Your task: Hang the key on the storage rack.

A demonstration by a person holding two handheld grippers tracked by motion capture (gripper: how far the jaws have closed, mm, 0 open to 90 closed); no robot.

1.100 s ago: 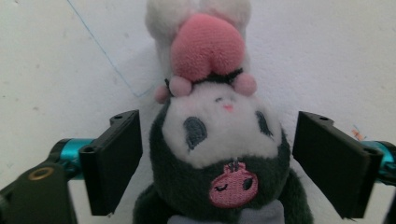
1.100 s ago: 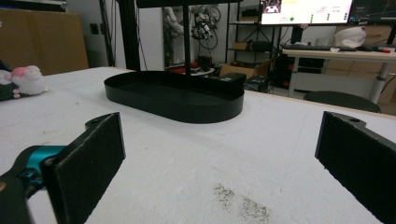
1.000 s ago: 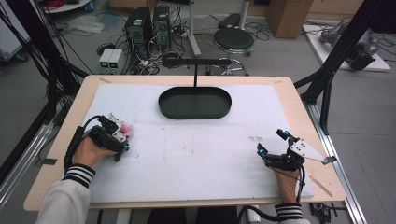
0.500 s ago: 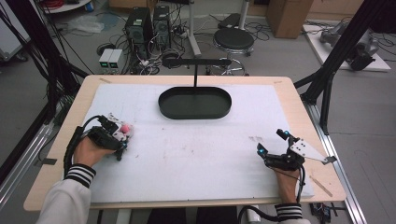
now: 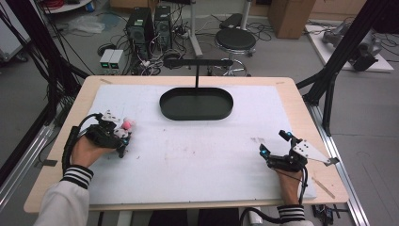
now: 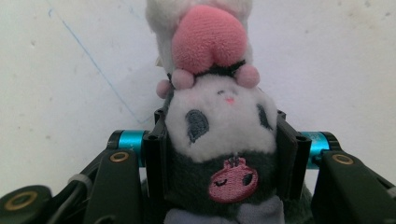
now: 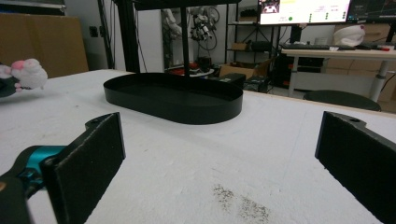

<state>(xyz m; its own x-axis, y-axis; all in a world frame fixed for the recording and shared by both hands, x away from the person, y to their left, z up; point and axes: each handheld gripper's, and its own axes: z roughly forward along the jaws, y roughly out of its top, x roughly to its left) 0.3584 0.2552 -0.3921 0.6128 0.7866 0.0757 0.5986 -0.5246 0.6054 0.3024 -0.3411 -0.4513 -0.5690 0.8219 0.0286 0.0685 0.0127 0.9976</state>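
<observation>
The left hand-held gripper (image 6: 224,140) clamps a plush toy (image 6: 219,126) near the worktop's (image 5: 197,155) left edge. The right hand-held gripper (image 5: 274,145) rests spread wide near the right edge. The toy's embroidered pink patch seems wordless.

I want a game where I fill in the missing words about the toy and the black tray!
1. The left hand-held gripper is shut on a plush ____.
2. The right hand-held gripper has its jaws wide ____, with nothing between them.
3. The oval black tray has ____ lying in it.
4. The plush toy has a big pink ____ above its face in the left gripper view.

Missing words: toy; open; nothing; heart
</observation>
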